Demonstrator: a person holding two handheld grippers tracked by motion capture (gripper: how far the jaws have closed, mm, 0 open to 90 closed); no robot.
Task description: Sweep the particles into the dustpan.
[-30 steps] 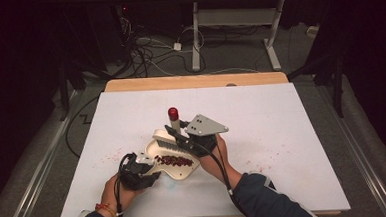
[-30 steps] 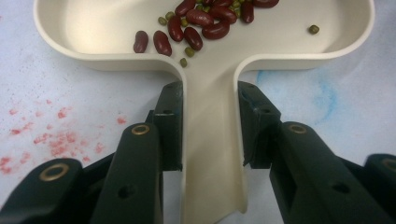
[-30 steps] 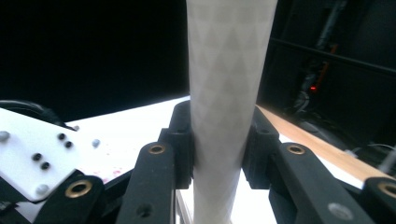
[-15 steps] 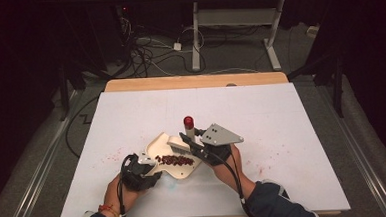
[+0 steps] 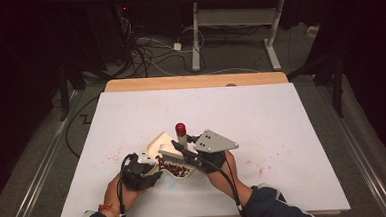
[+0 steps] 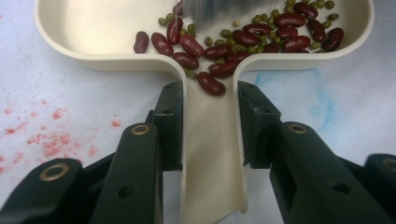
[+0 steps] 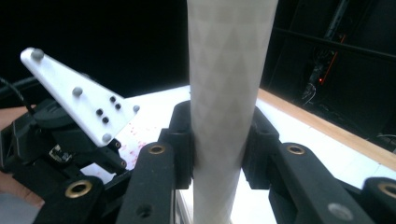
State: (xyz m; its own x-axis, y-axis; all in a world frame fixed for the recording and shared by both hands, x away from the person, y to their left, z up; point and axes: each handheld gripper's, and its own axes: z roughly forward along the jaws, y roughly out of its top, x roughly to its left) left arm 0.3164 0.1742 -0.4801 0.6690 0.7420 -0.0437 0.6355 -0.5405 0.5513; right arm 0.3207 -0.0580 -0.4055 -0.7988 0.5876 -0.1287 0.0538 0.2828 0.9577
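White table point(image 5: 282, 134), pink stains round the work, and the left gripper point(image 6: 210, 116) pinches the dustpan point(image 6: 93, 28) by its handle, beans point(image 6: 224, 51) piled near the neck. Right gripper point(image 7: 218, 140) clamps the brush point(image 7: 229, 70) handle upright. One hard sweep could flick beans over the rim, or tip the pan

White table point(image 5: 282, 134) on a wooden base

Cream dustpan point(image 5: 160, 142) with beans rests at six o'clock; red stains point(image 5: 114, 153) lie around it.
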